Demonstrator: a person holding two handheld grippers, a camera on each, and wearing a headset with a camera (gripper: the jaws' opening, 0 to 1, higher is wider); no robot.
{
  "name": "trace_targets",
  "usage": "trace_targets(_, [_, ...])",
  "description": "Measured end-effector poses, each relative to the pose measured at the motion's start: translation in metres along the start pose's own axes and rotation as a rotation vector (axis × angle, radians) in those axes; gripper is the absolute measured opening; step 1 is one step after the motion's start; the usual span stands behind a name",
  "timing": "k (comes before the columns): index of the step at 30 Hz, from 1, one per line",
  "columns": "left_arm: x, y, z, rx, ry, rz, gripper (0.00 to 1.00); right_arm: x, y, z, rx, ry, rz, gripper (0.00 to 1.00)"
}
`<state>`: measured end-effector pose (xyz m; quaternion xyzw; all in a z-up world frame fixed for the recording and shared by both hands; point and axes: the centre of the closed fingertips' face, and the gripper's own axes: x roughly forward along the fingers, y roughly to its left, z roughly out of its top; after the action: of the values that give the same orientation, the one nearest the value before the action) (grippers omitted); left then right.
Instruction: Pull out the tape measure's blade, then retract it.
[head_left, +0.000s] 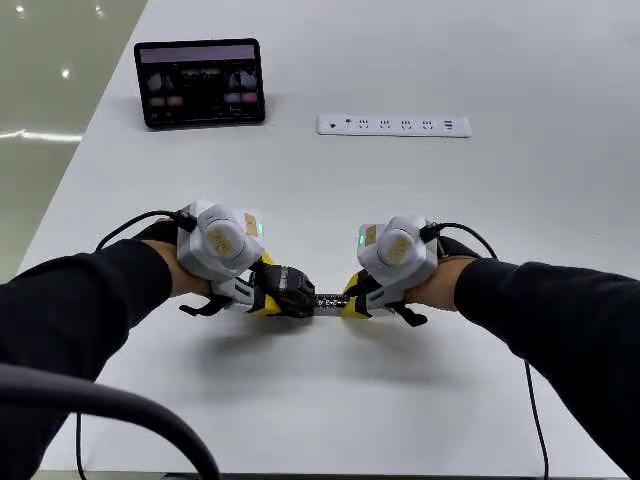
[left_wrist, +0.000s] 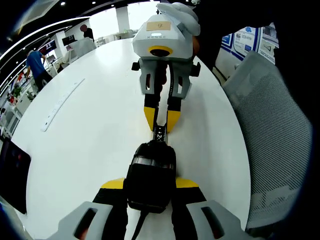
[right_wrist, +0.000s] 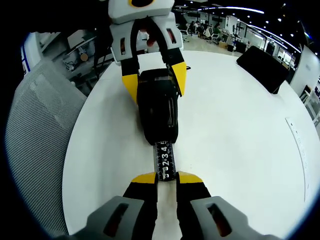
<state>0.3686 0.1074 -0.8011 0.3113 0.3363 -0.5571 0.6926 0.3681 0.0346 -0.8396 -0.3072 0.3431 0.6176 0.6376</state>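
The white worktop (head_left: 400, 60) stretches away from the person, and a grey mesh chair (left_wrist: 275, 150) stands just off its near edge. A dark tablet (head_left: 200, 82) with a lit screen is propped towards the far left corner. To its right, a white power strip (head_left: 393, 125) lies flat along the far side.

Close to the near edge, about midway along it, the two grippers face each other tip to tip. The left gripper (head_left: 262, 299) has its yellow-tipped jaws clamped on the sides of the black tape measure (head_left: 287, 291). The right gripper (head_left: 354, 304) has its jaws drawn narrow, pinching the end of the blade (head_left: 328, 299). A short stretch of blade spans the gap between case and jaws, its printed numbers facing up. Whether the case rests on the worktop cannot be told.
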Motion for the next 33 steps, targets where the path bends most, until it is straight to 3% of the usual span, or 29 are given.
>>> trace_targets(15, [0.000,-0.002,0.002,0.000,0.008,-0.004,0.30,-0.013,-0.002,-0.019,-0.002,0.038,0.004,0.08])
trace_targets(33, [0.000,0.000,0.000,0.000,0.010,-0.001,0.29,-0.030,-0.005,-0.042,0.003,0.043,0.004,0.07])
